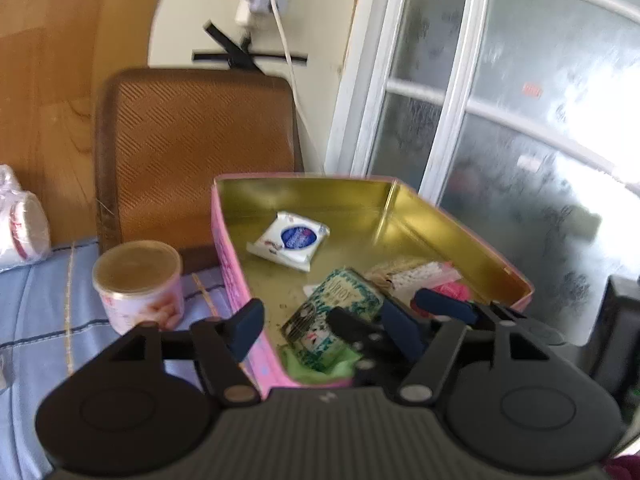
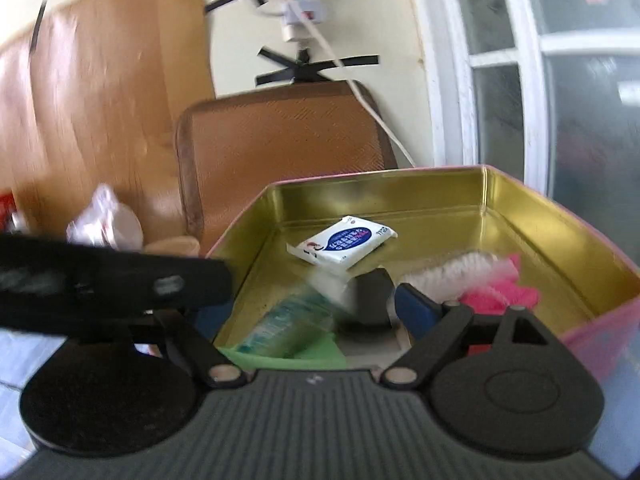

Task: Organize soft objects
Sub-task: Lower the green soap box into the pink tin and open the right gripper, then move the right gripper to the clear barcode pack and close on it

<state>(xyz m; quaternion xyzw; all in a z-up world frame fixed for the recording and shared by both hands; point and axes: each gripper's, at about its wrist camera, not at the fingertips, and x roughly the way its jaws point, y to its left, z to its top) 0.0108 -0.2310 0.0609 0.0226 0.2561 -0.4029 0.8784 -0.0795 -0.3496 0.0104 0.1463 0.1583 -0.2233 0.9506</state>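
A pink tin [image 1: 460, 232] with a gold inside lies open on the blue sheet. In it are a white tissue packet [image 1: 288, 240] with a blue oval, a green patterned tissue pack [image 1: 344, 300], a green cloth [image 1: 320, 368], a dotted white pouch [image 1: 412, 276] and a pink fluffy thing [image 1: 452, 290]. My left gripper [image 1: 334, 322] hangs open over the tin's near end, above the green pack, with its pads clear of it. My right gripper [image 2: 312, 316] is open too, over the blurred green pack [image 2: 288, 320]. The left gripper's black body hides my right gripper's left finger.
A round can [image 1: 138, 284] with a pink label stands left of the tin on the blue sheet [image 1: 40, 320]. Behind it are a brown woven cushion [image 1: 200, 152] and a wooden panel. A plastic bag of cups [image 1: 20, 224] lies far left. A frosted glass door [image 1: 520, 120] is to the right.
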